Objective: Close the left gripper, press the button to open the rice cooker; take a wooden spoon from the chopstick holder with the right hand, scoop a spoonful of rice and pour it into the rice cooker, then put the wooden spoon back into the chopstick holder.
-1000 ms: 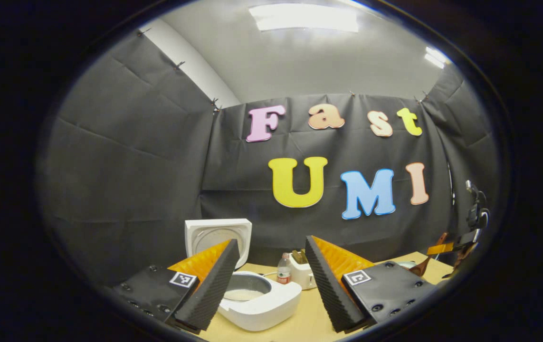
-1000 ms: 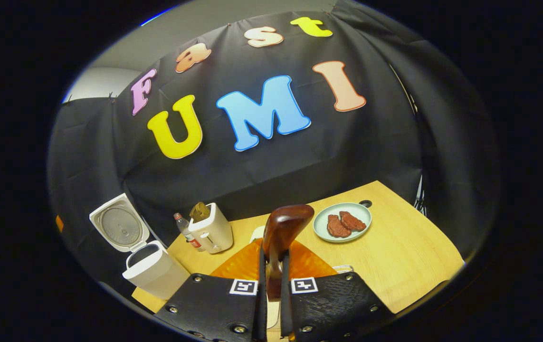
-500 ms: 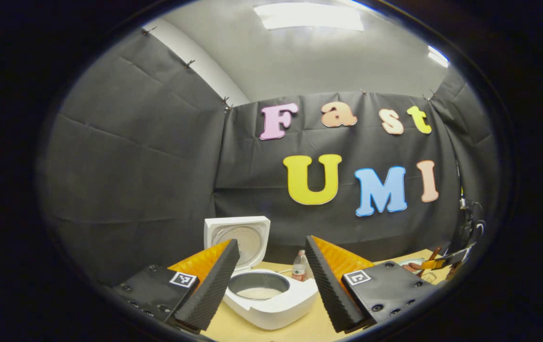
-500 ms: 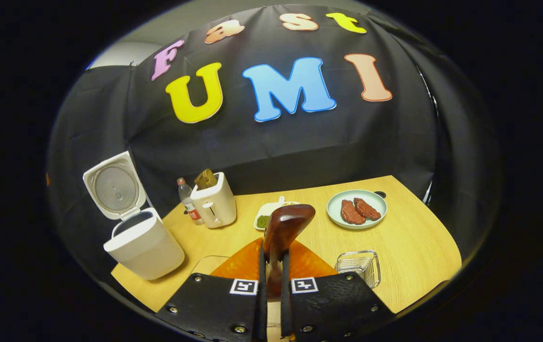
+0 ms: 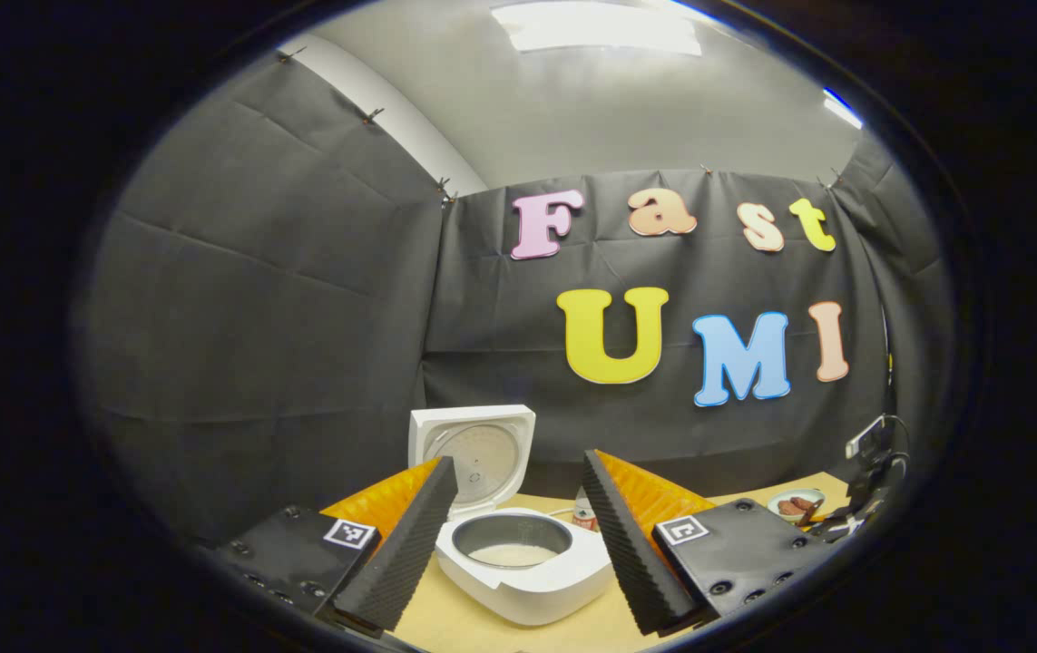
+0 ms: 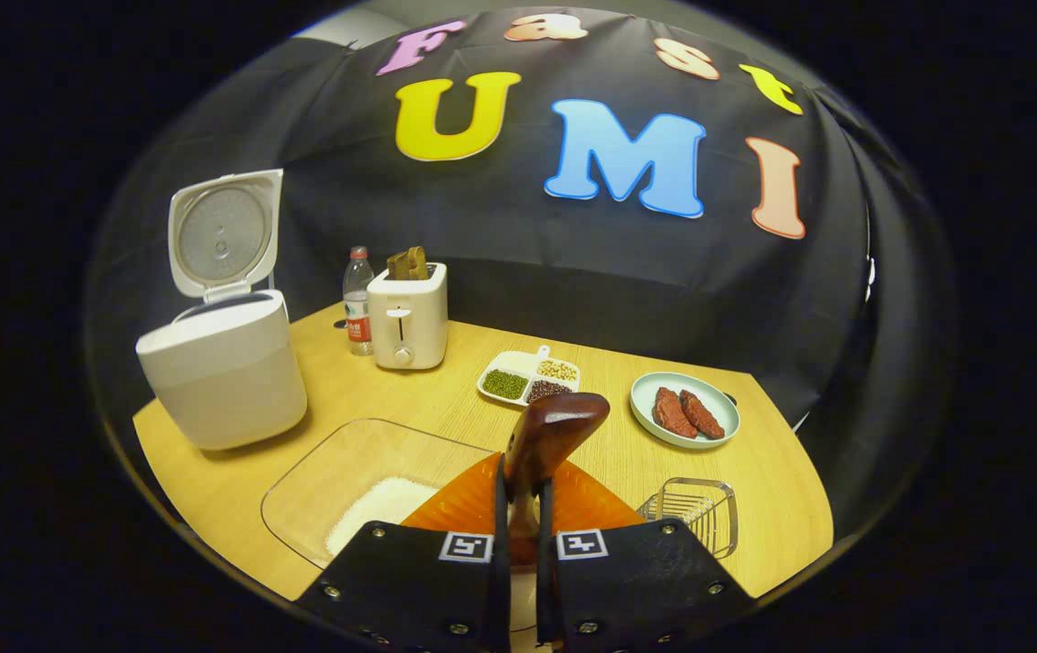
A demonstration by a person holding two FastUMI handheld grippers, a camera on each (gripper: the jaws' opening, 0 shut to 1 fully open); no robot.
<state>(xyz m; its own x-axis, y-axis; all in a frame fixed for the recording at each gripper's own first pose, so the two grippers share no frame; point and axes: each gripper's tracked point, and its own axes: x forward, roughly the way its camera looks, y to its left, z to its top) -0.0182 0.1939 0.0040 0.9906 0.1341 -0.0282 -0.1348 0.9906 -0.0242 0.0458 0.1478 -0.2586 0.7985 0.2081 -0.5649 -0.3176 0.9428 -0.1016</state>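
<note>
Now, working left to right across the right gripper view — the rice cooker [image 6: 223, 367] stands at the far left of the surface [image 6: 754, 490], lid tipped up and back, so the opening step looks done. In the left gripper view its pot [image 5: 513, 542] sits open between the fingers of my left hand-held gripper [image 5: 518, 535], which are spread apart and clamped on nothing; I judge there is already some rice in the bottom.

Next along, near the front edge, is the clear tray [image 6: 364, 485] with a heap of white rice [image 6: 379, 508] in it — my target for the scoop. Just right of that, my right hand-held gripper [image 6: 518, 508] is pressed together on the handle of the wooden spoon [image 6: 554, 431], whose dark end stands up in front of the camera. Further right sits the wire chopstick holder [image 6: 695, 512], where the spoon goes back at the end.

To scoop well, I'd swing left and down over the heap, dip the bowl in at a shallow tilt, then level it before lifting — a tilted carry would likely spill grains on the way to the cooker. I'd keep the clamp firm; the handle could twist.
</note>
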